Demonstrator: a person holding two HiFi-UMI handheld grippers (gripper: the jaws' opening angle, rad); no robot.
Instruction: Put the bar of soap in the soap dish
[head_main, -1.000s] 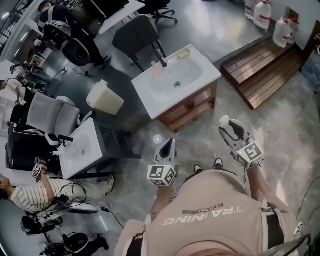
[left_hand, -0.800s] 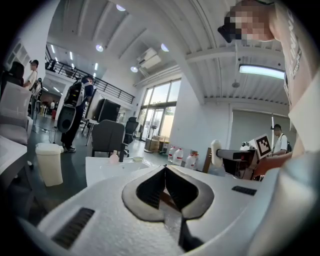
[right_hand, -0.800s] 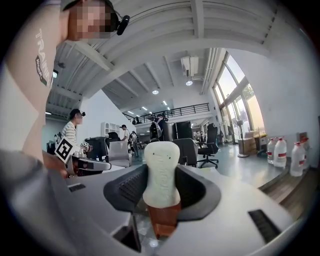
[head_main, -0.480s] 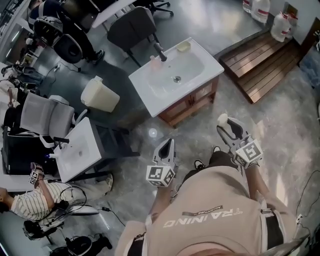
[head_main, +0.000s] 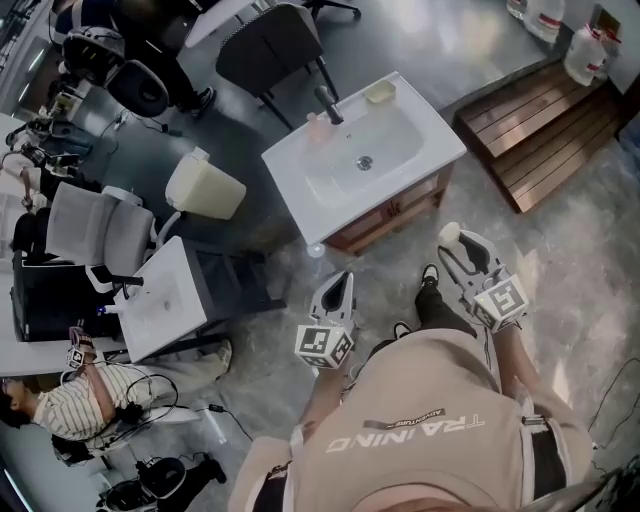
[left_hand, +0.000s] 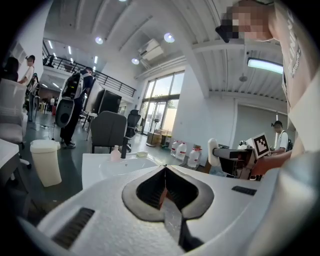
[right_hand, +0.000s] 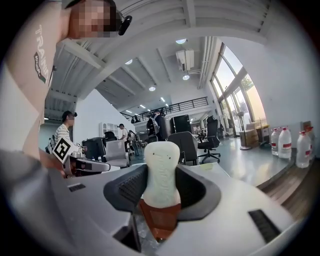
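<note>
The right gripper (head_main: 456, 246) is clamped on the bar of soap (right_hand: 161, 172), a pale, rounded bar that stands upright between its fingers and sticks out past their tips. In the head view it is held in the air on the near side of the sink (head_main: 300, 190), off the sink's right front corner, well apart from it. The left gripper (head_main: 341, 284) has its fingers pressed together with nothing between them, and it is also in front of the sink, near its front edge. The soap dish (head_main: 379, 92) sits on the sink's far right corner, just right of the faucet (head_main: 327, 103). A pink bottle (head_main: 315, 126) stands left of the faucet. A cream bin (head_main: 205, 188) stands on the floor left of the sink.
</note>
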